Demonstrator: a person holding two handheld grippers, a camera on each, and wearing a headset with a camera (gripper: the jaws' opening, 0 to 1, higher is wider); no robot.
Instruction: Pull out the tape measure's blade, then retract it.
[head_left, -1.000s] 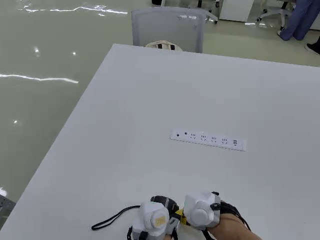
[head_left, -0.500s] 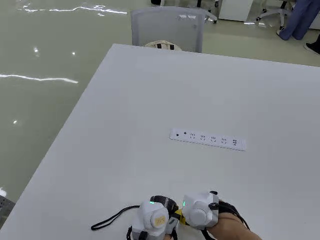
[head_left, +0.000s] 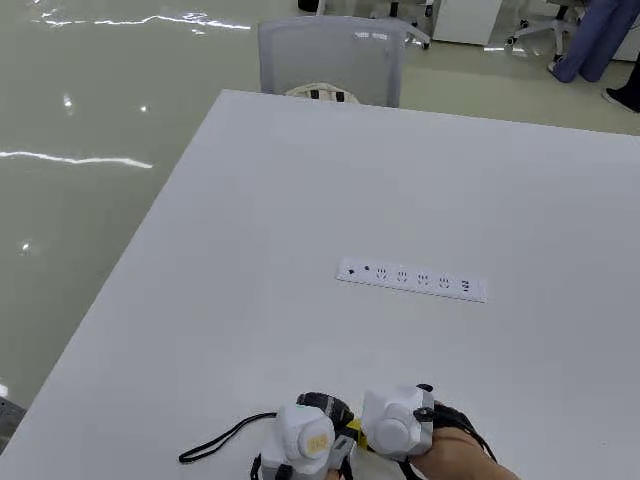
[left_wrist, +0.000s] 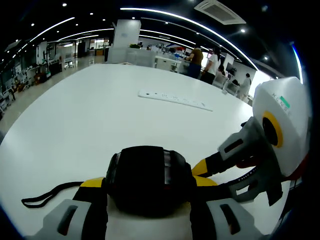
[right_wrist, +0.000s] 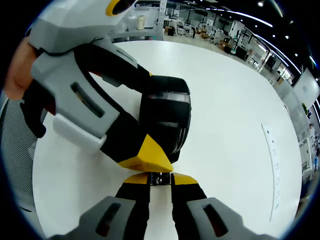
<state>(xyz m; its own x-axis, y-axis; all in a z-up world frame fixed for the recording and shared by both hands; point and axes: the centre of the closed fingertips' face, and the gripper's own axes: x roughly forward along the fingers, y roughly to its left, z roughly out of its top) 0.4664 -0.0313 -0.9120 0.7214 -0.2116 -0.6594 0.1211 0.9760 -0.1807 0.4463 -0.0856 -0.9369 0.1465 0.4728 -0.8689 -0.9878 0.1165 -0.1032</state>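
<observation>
The tape measure (right_wrist: 165, 117) sits at the near edge of the table (head_left: 300, 200), low between the two tools. The left gripper (left_wrist: 149, 186) has its jaws pressed on the two sides of the black case. The right gripper (right_wrist: 160, 177) has its jaws pressed together on the small metal end of the blade (right_wrist: 160, 179), right at the mouth of the case. The blade looks not yet drawn out.

To do this step well, I think the left gripper should keep the case fixed and low on the table, while the right one pulls away to the right in a straight line, without lifting or twisting, so the thin end does not slip out of the pinch.

The mouth of the case points to the right, toward the right gripper. The long axis of the blade should therefore run left to right, about along the near edge. The strap (head_left: 215, 443) trails to the left. The power strip (head_left: 410, 280) lies well apart, farther back.
</observation>
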